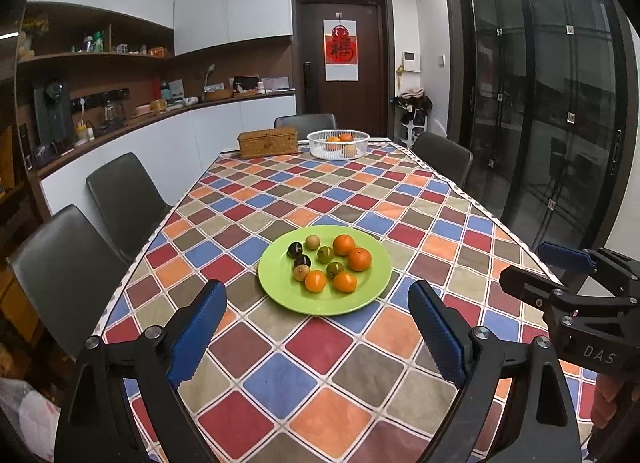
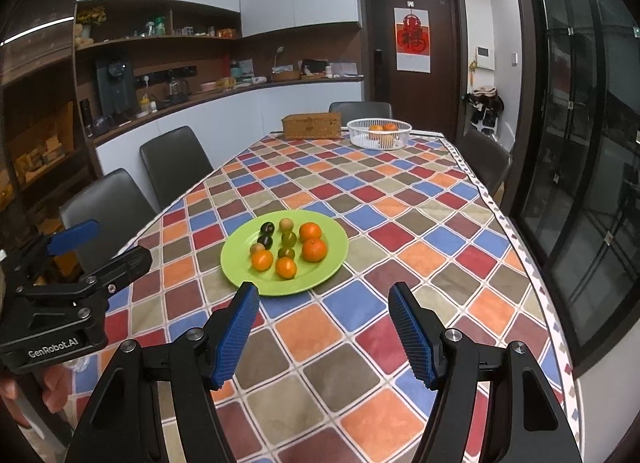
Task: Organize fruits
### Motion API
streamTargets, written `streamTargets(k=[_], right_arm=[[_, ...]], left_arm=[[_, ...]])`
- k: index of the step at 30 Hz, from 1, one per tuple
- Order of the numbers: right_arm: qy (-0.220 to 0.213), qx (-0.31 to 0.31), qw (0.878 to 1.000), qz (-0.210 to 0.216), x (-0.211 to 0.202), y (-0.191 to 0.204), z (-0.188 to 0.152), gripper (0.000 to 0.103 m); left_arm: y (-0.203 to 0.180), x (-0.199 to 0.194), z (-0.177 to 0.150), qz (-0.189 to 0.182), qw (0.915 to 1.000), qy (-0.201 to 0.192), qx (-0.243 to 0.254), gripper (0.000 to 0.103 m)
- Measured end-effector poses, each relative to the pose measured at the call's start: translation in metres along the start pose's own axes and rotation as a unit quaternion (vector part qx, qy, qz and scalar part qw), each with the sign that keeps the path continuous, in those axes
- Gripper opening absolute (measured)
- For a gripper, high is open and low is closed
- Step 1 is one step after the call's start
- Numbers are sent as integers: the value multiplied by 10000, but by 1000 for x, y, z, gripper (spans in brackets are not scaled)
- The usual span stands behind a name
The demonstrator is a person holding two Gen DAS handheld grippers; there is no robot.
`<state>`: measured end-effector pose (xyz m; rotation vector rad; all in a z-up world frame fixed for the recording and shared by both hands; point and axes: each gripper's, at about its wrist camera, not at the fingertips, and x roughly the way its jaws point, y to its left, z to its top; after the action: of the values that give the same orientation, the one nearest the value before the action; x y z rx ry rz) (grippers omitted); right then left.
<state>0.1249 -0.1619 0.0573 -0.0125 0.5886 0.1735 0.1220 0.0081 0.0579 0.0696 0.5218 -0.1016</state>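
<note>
On the green plate: mixed small fruits, possibly plums among oranges. Left claw and right claw hover just short of it, both spread, empty.

A: Item one, the bench?

B: Long, under a checked cloth of red, blue, orange and tan squares.

A: Lying on it?

B: Near end: a green plate of small fruit. Far end: a woven box and a white basket, just beside each other, well apart from the plate.
</note>
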Motion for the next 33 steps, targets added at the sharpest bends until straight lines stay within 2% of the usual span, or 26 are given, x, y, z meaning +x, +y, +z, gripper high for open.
streamTargets(k=[14,33], right_arm=[[-175,-29,9998,9,-25,7,-11,68],[-230,-24,9997,-16,-33,6,-17,68]], left_arm=[[-4,-30,-8,5,9998,-187,15,93],[-7,-39,-12,64,9997,-211,84,93]])
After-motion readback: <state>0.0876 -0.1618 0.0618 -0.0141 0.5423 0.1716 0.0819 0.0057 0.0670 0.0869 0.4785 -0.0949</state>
